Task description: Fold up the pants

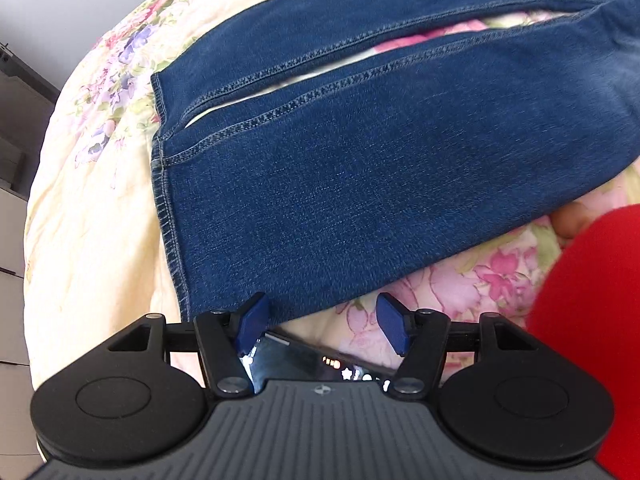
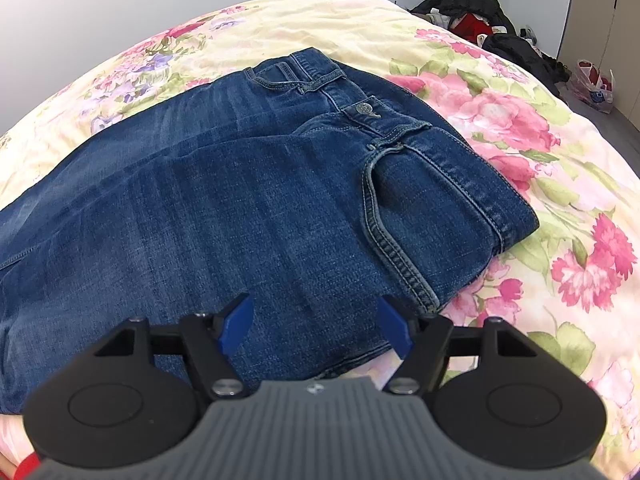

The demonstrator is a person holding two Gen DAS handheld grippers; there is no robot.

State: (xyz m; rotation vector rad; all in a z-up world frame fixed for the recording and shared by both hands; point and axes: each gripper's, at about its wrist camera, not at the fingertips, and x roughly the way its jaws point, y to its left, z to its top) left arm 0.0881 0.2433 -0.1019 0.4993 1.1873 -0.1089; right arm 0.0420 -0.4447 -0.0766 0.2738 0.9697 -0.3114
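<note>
Blue denim pants lie flat on a floral bedspread. The left wrist view shows the two legs [image 1: 360,168], with the hems at the left and a narrow gap between the legs. My left gripper [image 1: 322,322] is open and empty, just short of the near leg's lower edge. The right wrist view shows the waistband with its button [image 2: 365,109] and a front pocket [image 2: 404,216]. My right gripper [image 2: 316,330] is open and empty, hovering over the near edge of the hip area [image 2: 260,240].
The bedspread [image 2: 540,184] extends around the pants. A pile of dark and red clothes [image 2: 476,20] and a plastic bag [image 2: 594,84] lie beyond the bed's far right. A red sleeve [image 1: 588,320] shows at the right of the left wrist view. Cabinets stand at the left [image 1: 12,208].
</note>
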